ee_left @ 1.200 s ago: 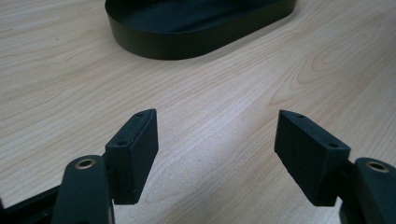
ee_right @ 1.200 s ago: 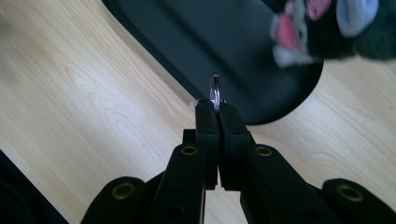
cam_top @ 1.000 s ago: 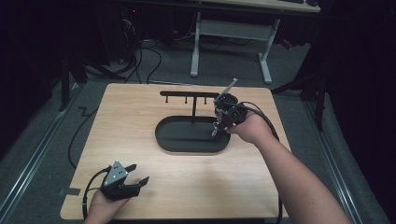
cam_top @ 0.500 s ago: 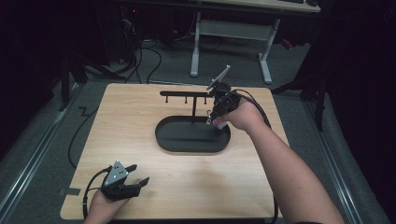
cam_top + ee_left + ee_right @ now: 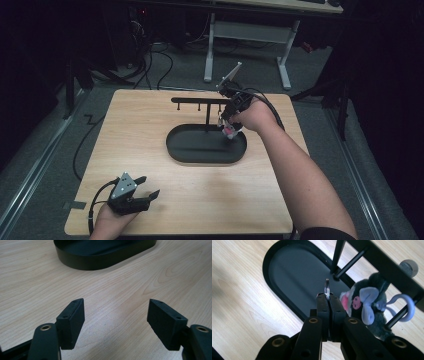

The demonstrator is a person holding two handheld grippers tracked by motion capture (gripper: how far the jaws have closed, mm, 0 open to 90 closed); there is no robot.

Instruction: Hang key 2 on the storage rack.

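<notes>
Progress check: my right gripper has its jaws pinched tight on the key ring, and the plush mouse keychain dangles beside them, above the black oval tray and just under the rack's peg bar. Pickup looks done; the ring isn't on a peg yet. My left gripper idles on the table, jaws wide, holding nothing.

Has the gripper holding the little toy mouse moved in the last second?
Yes. The right gripper, jaws shut on the plush mouse keychain's ring, has shifted left along the black tray, nearer the rack's upright post, and risen slightly.
</notes>
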